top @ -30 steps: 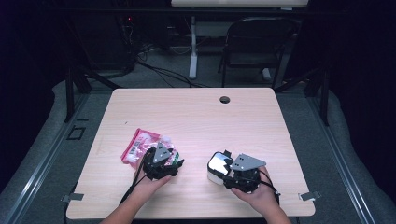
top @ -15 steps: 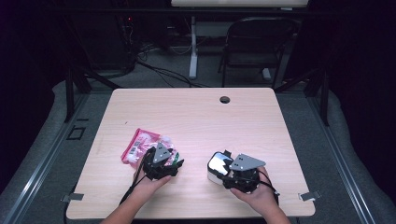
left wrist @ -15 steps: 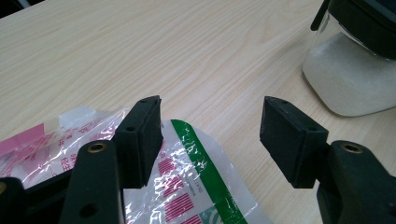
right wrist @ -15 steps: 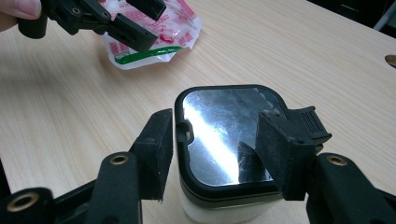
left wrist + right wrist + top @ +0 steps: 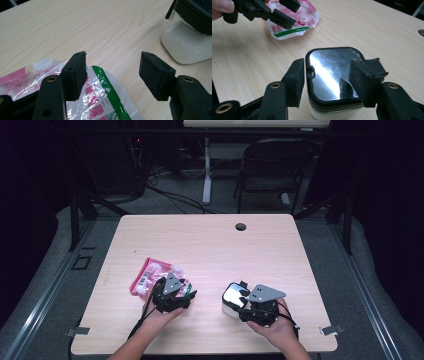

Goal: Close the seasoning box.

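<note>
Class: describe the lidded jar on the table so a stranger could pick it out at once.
Start at the wooden table and look to its near edge, right of the middle. There the jar stands between the jaws of the right tongs. Unlike the flat pink-and-green packet to its left, it is upright, white below, with a shiny mirror-like lid in a black rim.

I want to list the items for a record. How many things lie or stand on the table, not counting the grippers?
2: a plastic bag under the left gripper, and a jar at the right gripper.
</note>
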A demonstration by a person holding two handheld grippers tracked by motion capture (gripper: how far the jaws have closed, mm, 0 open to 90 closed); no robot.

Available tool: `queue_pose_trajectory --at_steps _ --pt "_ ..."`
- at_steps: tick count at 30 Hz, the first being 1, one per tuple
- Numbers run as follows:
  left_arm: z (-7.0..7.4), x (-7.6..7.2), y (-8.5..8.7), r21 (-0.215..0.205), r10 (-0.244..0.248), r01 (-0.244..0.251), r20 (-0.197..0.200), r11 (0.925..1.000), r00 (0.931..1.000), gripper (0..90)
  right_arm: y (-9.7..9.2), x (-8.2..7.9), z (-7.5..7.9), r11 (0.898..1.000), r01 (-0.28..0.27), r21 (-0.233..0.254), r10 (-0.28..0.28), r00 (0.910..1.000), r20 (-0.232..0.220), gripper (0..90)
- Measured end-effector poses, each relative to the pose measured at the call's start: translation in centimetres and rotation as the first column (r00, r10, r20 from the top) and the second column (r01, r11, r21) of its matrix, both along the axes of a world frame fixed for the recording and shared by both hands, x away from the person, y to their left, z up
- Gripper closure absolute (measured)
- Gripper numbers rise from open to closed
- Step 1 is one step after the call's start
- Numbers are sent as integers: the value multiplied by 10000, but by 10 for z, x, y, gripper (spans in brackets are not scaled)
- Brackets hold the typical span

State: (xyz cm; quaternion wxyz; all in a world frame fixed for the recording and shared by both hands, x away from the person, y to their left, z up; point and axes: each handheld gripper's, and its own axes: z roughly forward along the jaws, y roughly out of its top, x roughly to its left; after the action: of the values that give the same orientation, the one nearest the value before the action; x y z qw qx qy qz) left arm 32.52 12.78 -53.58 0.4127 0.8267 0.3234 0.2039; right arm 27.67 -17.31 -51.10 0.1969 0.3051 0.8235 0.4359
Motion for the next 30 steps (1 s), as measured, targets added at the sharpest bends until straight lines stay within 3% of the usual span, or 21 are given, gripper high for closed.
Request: queue_pose_trajectory --at_steps 9,20,30 --pt "5 3 10 -181 341 -341 19 9993 9994 388 -13 4 5 9969 462 637 -453 9989 -151 461" --pt "7 10 27 -500 928 -932 -108 9944 9956 388 -35 12 8 9808 1516 1226 -1484 9883 -347 461" --pt "5 18 42 -498 1494 -1500 -154 9874 9887 389 -55 20 -1 9493 2779 1469 -2677 9597 -856 461"
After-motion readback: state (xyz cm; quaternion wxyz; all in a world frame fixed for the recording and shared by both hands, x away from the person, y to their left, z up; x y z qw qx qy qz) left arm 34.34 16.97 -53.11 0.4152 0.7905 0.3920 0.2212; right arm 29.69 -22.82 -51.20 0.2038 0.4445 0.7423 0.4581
